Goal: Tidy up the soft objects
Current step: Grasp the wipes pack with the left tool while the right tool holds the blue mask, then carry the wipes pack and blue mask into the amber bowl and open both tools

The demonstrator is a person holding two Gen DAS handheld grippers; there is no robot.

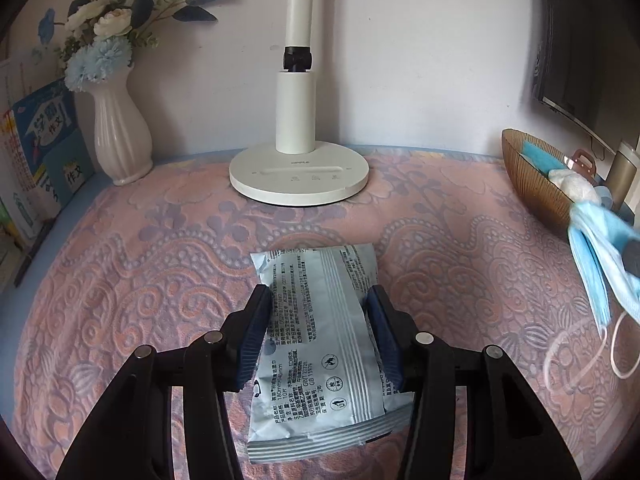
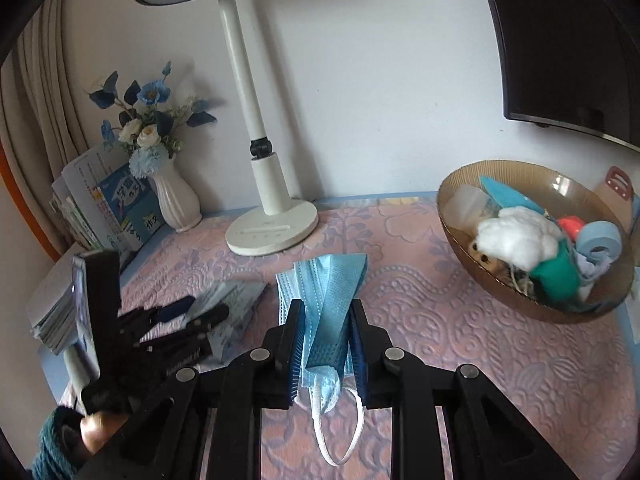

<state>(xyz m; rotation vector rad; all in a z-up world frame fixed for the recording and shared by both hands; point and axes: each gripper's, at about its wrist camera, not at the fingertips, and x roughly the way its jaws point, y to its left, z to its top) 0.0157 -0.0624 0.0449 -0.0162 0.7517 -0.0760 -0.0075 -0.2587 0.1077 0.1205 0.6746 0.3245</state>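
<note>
- The right hand-held gripper is clamped on a blue face mask, lifted off the tabletop
- The brown bowl lies ahead to its right, nearer this arm
- The left hand-held gripper brackets a wipes packet lengthwise, seemingly touching

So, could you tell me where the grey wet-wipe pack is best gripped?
Across its narrow middle, from the near end: the wet-wipe pack lies flat, lengthwise away from the left gripper, whose fingers already flank its long edges. The crimped ends are flimsier.
</note>
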